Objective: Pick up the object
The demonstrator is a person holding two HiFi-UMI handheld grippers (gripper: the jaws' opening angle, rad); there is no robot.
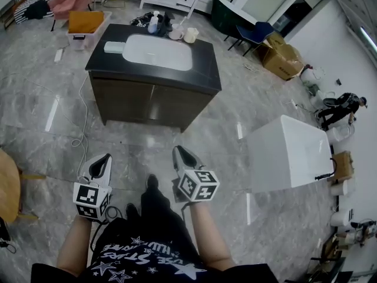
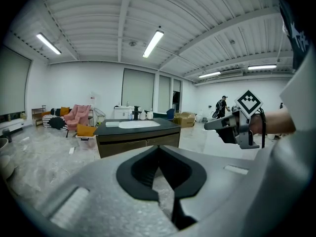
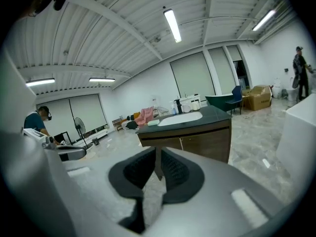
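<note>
A dark vanity cabinet (image 1: 147, 96) with a white sink basin (image 1: 159, 52) stands a few steps ahead of me. On its top lie a pale block (image 1: 113, 47), a bottle (image 1: 153, 23) and two cups (image 1: 190, 35). Both grippers hang low near my body, far from the cabinet. The left gripper (image 1: 105, 159) points forward, its jaws together at the tips and empty (image 2: 159, 149). The right gripper (image 1: 179, 152) shows a narrow gap between its ribbed pads (image 3: 173, 169) and holds nothing. The cabinet also shows in the left gripper view (image 2: 138, 139) and the right gripper view (image 3: 192, 135).
A white box-shaped unit (image 1: 288, 152) stands on the floor to my right. Cardboard boxes (image 1: 283, 58) and a dark chair (image 1: 253, 31) sit at the back right, and an orange bin (image 1: 85, 22) at the back left. A cable (image 1: 82, 119) trails left of the cabinet. A person (image 1: 341, 108) is at the far right.
</note>
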